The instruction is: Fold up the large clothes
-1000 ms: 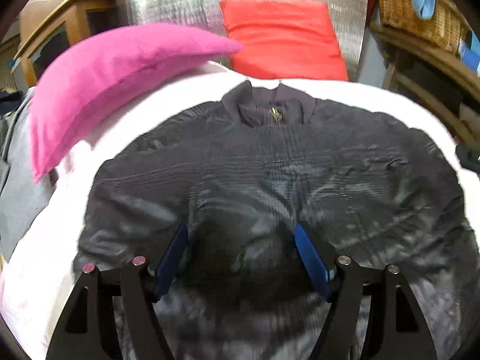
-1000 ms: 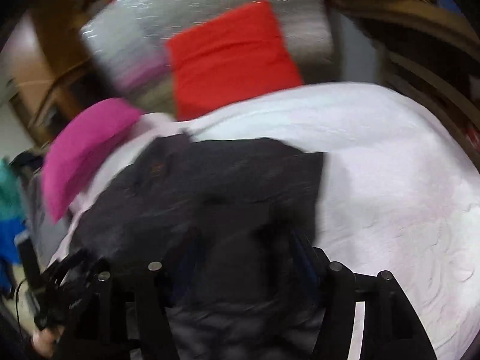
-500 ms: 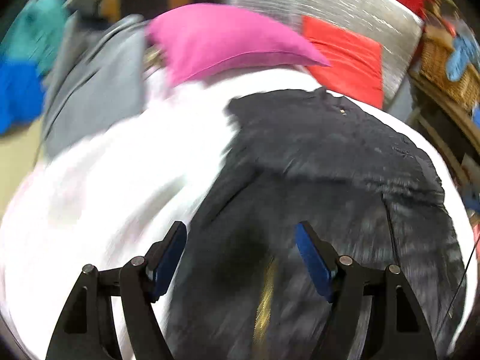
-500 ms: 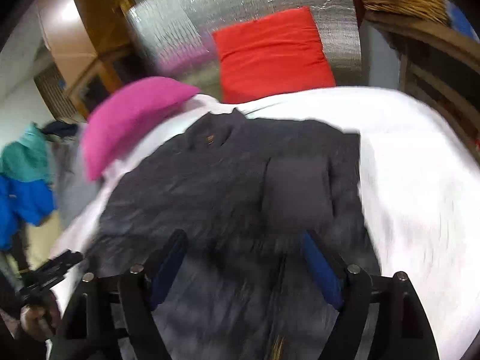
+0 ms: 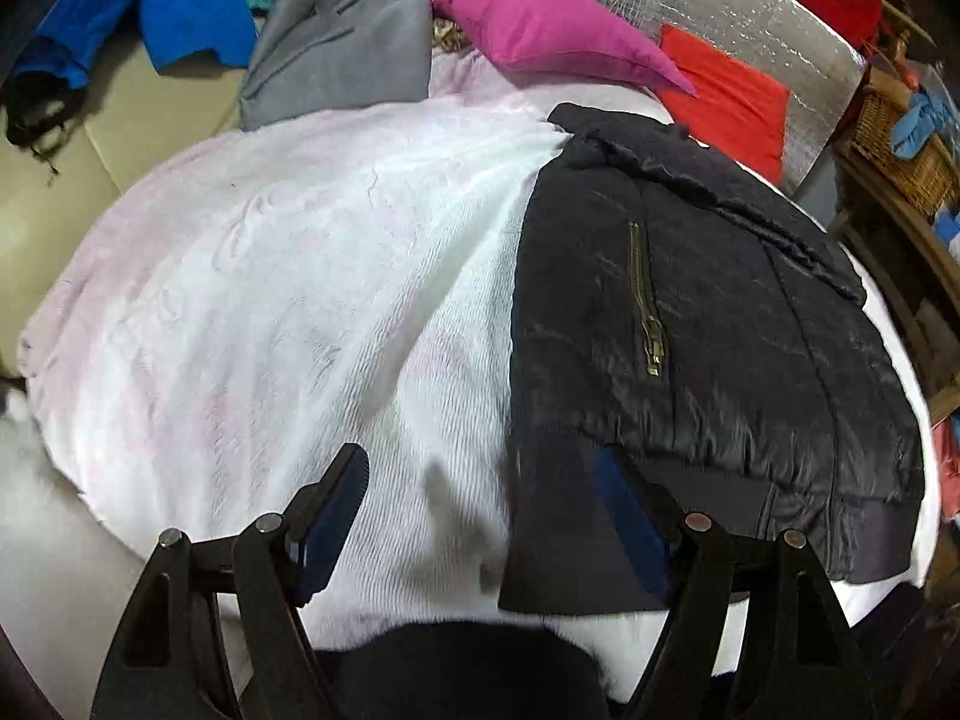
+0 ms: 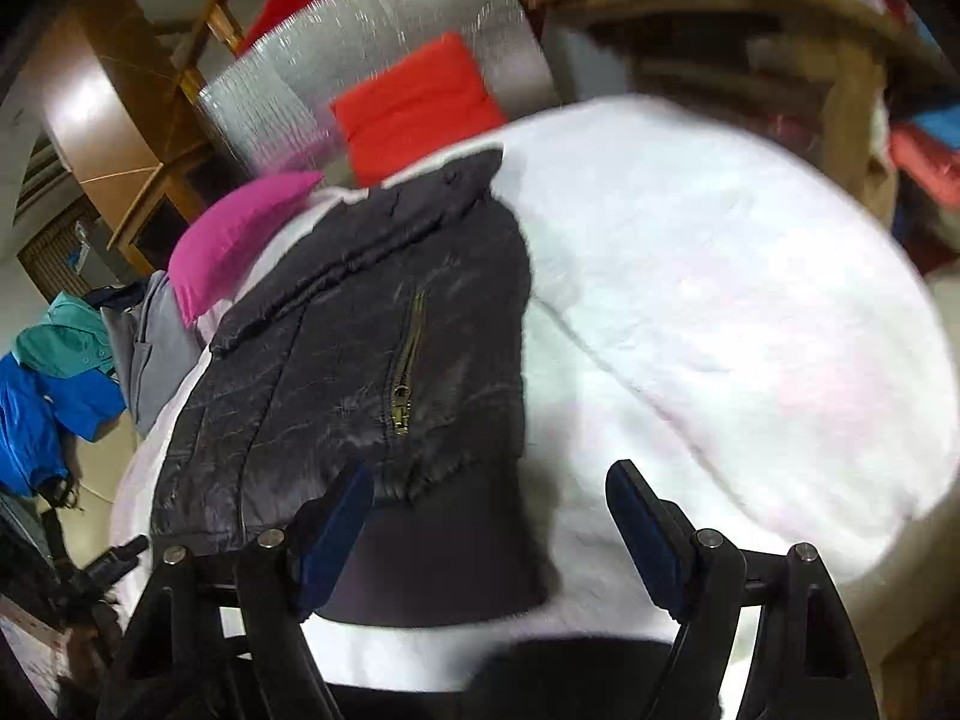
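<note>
A black jacket (image 5: 708, 324) lies folded lengthwise on a white fleece blanket (image 5: 288, 300), with a brass zipper (image 5: 645, 300) facing up. In the left wrist view it fills the right half. My left gripper (image 5: 480, 516) is open and empty, over the jacket's near left hem corner. In the right wrist view the jacket (image 6: 360, 348) lies left of centre on the blanket (image 6: 720, 312). My right gripper (image 6: 489, 528) is open and empty, over the jacket's near right hem corner.
A pink pillow (image 5: 552, 36) and a red cushion (image 5: 726, 96) lie at the far end against a silver foil panel (image 5: 750, 6). Grey (image 5: 342, 48) and blue (image 5: 156, 18) clothes lie far left. A wicker basket (image 5: 900, 138) and wooden shelves stand on the right.
Both grippers have swung apart: the left one to the jacket's left edge, the right one to its right edge. The jacket now lies narrower, folded lengthwise. Both grippers stay open.
</note>
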### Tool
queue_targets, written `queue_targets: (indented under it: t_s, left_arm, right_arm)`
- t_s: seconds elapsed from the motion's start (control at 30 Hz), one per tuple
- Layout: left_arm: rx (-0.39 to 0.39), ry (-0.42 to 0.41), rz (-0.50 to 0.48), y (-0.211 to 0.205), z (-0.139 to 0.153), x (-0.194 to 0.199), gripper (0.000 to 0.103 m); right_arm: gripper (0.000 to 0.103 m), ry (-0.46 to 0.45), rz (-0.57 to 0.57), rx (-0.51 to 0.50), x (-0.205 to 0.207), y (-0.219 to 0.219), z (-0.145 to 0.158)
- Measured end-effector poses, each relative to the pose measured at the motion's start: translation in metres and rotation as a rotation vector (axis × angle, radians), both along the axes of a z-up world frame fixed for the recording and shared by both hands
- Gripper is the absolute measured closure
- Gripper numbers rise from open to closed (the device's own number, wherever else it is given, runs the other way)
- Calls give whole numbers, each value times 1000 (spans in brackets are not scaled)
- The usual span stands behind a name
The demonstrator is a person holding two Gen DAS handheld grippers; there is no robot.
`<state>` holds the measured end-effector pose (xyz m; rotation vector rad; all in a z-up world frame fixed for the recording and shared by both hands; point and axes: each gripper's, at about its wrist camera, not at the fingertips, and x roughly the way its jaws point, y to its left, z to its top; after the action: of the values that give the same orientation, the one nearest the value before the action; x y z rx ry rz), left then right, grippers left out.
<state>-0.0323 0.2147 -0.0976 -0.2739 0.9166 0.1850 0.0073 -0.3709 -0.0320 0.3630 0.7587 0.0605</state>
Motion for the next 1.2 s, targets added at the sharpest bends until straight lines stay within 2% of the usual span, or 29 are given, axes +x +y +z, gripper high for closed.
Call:
queue_targets:
  t_s: [0.2,0.47,0.7,0.8,1.0,1.2]
  left_arm:
    - [24,15,-16,-17,-8,-15,24]
    - [-21,18,53,-6,-12,-28,24]
    - [30,39,55,-12,-13,-26,24]
    - [45,43,56,-14,-13,-25,24]
    - [22,70,62,-11,-17,-21,24]
    - [70,86,75,-15,-18,-19,24]
  right_arm:
    - [20,-97,-24,-14,-25,5,11]
    - [19,-104,-21,11,-29,7,0]
    - [19,-152,-41,22,-27,3,-5]
    - [19,-147,-39,42,-23,3,-10]
    - [19,-110,-24,65,-14,6,-20]
    - [19,-70,-24,85,-9,6,-27]
